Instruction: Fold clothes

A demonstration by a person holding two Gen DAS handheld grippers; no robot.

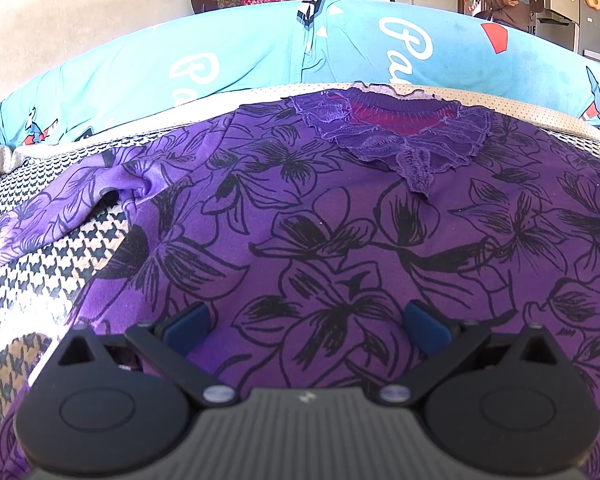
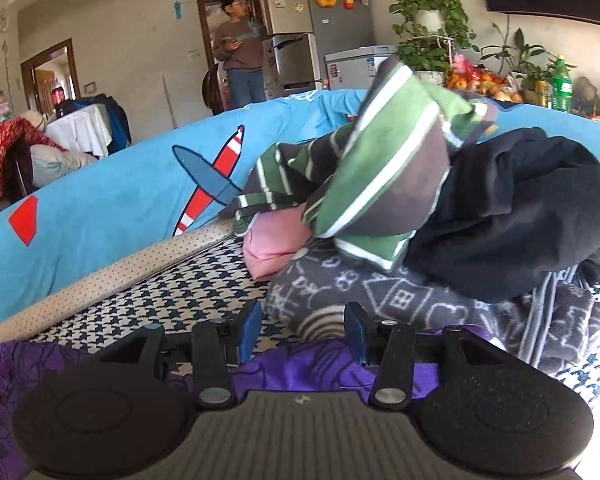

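Hovering over the purple top [image 1: 340, 220], the left claw [image 1: 306, 330] has its blue pads spread wide with only flat cloth showing between them, gripping nothing. In the left wrist view the top lies face up on the houndstooth cover [image 1: 48, 264], lace collar [image 1: 396, 132] toward the blue cushion [image 1: 240, 52], body mostly smooth. One sleeve [image 1: 60, 204] trails off to the left, bunched at the armpit. The garment looks laid out and ready, so the step in hand is judged to be the start of the fold, with no fold yet made.

In the right wrist view the right claw [image 2: 302, 330] stands partly apart, nothing between its pads; a purple edge [image 2: 308, 364] of the top lies just below them. Ahead sits a pile of unfolded clothes [image 2: 440, 220]: a green striped piece, a black one, a grey printed one and something pink. A person [image 2: 240, 52] stands far back by a fridge.

The next move probably calls for each claw to pinch a side of the top, the left taking the loose sleeve or shoulder, then carrying it across the body. Care is needed to grip one layer and leave the cover beneath.
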